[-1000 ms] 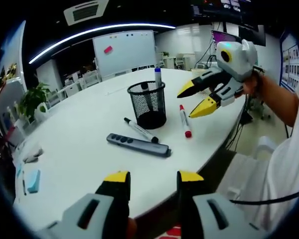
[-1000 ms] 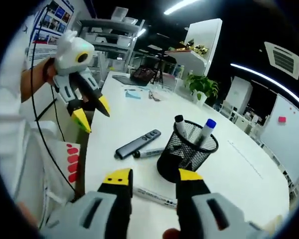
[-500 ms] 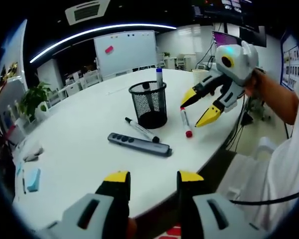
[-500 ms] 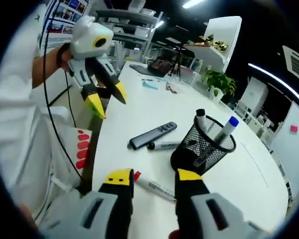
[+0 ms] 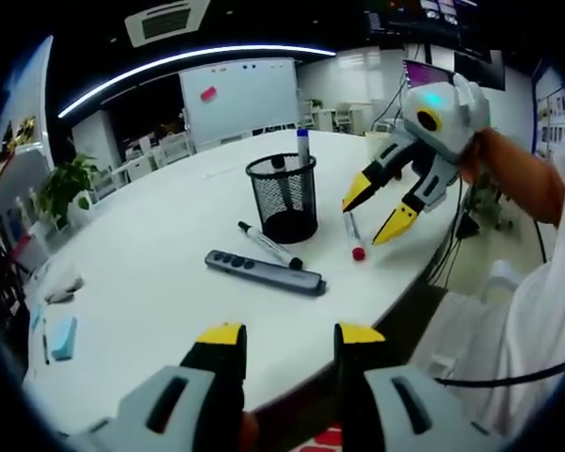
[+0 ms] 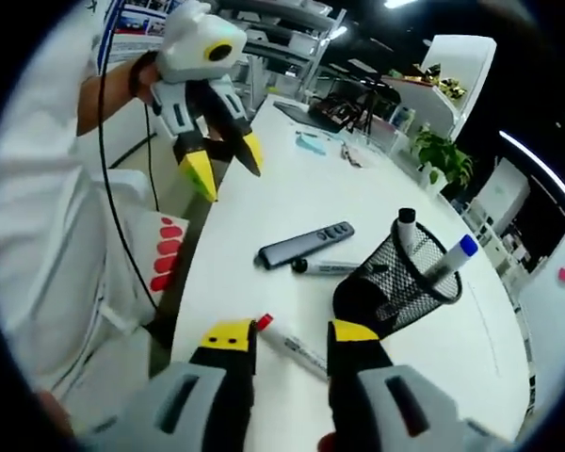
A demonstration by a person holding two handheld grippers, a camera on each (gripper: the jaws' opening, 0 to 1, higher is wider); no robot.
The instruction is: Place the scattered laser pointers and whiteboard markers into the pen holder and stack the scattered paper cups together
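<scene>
Right claw lining up on the red-capped marker, jaws apart.

Right claw (image 6: 281,337) is empty, tilted down; the red marker (image 6: 292,347) lies on the white table (image 6: 254,217) between its tips. Next: drop, close on the barrel, carry to the mesh holder (image 6: 393,282) just beyond. Left claw (image 6: 228,163), also apart and empty, hovers off the table edge; remote (image 5: 262,272) and black marker (image 5: 268,245) ahead of it.

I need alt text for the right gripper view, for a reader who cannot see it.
The right gripper, open, hovers over a red-capped marker lying on a white table. Beyond it stand a mesh pen holder with two markers, a black-capped marker, a laser pointer and the left gripper.
</scene>
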